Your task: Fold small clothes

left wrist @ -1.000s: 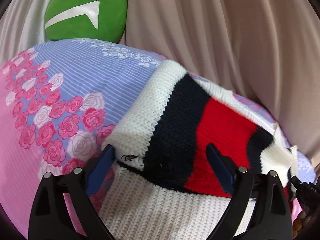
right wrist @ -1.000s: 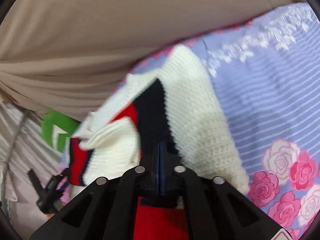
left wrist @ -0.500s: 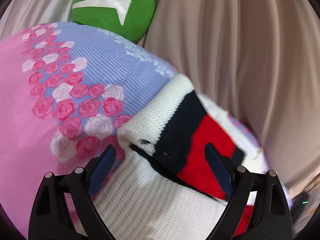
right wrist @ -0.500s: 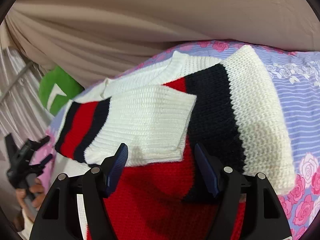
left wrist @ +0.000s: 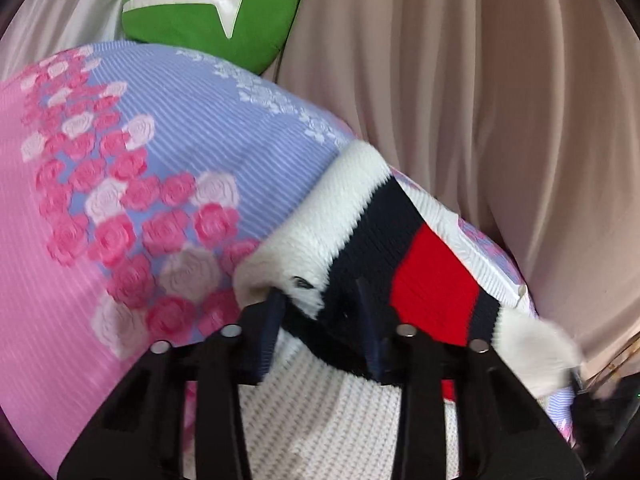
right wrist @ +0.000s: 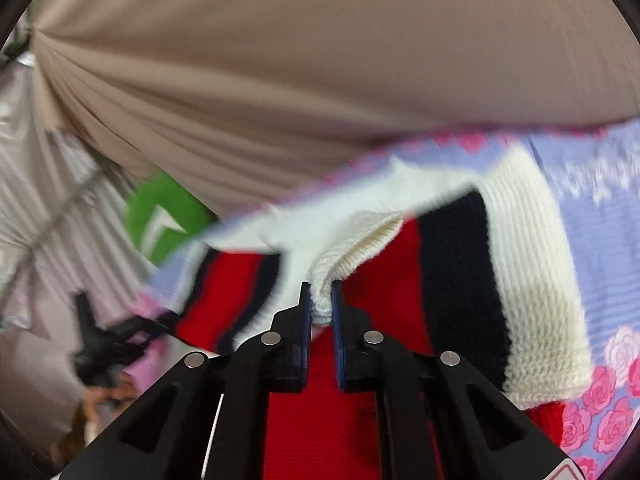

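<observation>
A small knit sweater [left wrist: 384, 236] in white, navy and red stripes lies on a floral bedspread [left wrist: 120, 184]. My left gripper [left wrist: 320, 332] is half closed, its blue pads either side of the folded sleeve's navy and white edge, with a gap still showing. In the right wrist view the sweater [right wrist: 460, 288] spreads ahead, and my right gripper [right wrist: 320, 304] is shut on the white ribbed cuff [right wrist: 352, 256] of the other sleeve, lifting it slightly. The left gripper also shows in the right wrist view [right wrist: 104, 344], blurred at the left.
A green cushion [left wrist: 208, 12] with a white mark rests at the head of the bed against beige curtains [left wrist: 480, 80]. The curtains run along the far side of the bed. The pink and lilac bedspread extends to the left.
My right gripper has closed on the white cuff after being open half a second ago. My left gripper's jaws have narrowed around the folded sleeve edge and moved closer to it.
</observation>
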`<action>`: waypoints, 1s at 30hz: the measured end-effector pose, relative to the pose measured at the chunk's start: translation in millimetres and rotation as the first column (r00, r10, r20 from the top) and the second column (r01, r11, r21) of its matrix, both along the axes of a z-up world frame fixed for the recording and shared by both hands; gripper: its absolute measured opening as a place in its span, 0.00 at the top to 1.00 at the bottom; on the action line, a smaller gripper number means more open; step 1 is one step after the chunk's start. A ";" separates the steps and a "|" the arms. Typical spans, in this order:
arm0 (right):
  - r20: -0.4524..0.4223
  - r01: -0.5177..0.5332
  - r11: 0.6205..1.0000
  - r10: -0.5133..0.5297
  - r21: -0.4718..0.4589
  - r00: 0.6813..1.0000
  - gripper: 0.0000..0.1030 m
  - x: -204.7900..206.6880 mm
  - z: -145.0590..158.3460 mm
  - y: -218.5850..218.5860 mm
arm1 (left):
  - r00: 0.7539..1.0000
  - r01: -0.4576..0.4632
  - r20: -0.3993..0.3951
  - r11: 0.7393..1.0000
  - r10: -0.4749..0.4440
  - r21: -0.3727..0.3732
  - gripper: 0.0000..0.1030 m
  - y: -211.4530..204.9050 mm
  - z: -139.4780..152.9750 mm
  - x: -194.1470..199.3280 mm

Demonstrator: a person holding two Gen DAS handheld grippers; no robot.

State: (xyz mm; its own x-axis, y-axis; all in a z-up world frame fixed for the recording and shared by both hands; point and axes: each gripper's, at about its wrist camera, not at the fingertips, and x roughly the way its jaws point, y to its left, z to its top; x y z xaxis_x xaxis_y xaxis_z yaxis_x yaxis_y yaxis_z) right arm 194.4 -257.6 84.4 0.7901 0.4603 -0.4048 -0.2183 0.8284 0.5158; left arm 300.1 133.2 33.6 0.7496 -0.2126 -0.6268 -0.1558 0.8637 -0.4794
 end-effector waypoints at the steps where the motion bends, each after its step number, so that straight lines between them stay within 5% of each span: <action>1: 0.031 -0.005 1.000 0.005 0.016 1.000 0.92 -5.7 8.0 -1.7 | 1.000 -0.001 -0.004 1.000 0.001 0.003 0.75 0.5 -0.9 1.0; 4: -0.016 0.066 0.994 -0.068 -0.092 0.998 0.92 -1.9 -1.5 -5.3 | 1.000 0.013 -0.020 0.999 -0.012 0.049 0.77 -6.6 -7.2 6.2; 6: -0.160 0.134 0.973 -0.165 -0.187 0.973 0.92 18.2 -41.8 -11.7 | 0.999 0.026 -0.043 0.997 -0.023 0.075 0.81 -12.6 -14.0 9.1; 8: -0.269 0.150 0.976 -0.188 -0.156 0.945 0.92 28.6 -71.1 -21.6 | 0.998 0.035 -0.061 0.996 -0.030 0.085 0.84 -15.6 -17.7 10.1; 13: -0.085 0.125 0.989 -0.132 -0.079 0.988 0.92 0.0 -19.1 -24.0 | 0.998 0.036 -0.053 0.989 -0.028 0.146 0.84 -24.9 -19.9 7.0; 18: -0.302 0.182 0.974 -0.214 -0.133 0.929 0.93 21.5 -74.7 -34.4 | 0.998 0.043 -0.053 0.982 -0.034 0.185 0.83 -31.5 -22.8 6.8; 23: -0.131 0.167 0.972 -0.189 -0.163 0.973 0.93 -0.7 -31.7 -21.1 | 0.998 0.039 -0.052 0.980 -0.030 0.195 0.83 -31.1 -24.2 8.1; 26: -0.281 0.196 0.956 -0.254 -0.218 0.925 0.93 18.6 -71.1 -30.0 | 0.998 0.042 -0.051 0.978 -0.032 0.203 0.83 -32.0 -23.8 8.0; 29: -0.231 0.228 0.945 -0.282 -0.234 0.931 0.90 12.5 -59.2 -32.9 | 0.998 0.040 -0.050 0.977 -0.030 0.208 0.82 -33.7 -23.2 7.6; 30: -0.167 0.296 0.901 -0.360 -0.316 0.918 0.90 4.8 -50.5 -29.0 | 0.998 0.037 -0.049 0.978 -0.028 0.205 0.83 -33.1 -23.5 7.6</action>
State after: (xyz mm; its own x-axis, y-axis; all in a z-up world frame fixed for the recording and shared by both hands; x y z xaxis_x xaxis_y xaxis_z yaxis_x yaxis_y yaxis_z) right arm 199.2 -286.6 33.9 0.7545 0.0329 -0.6555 0.1815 0.9493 0.2565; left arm 307.7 100.0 10.1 0.7140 -0.0991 -0.6931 -0.1439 0.9480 -0.2838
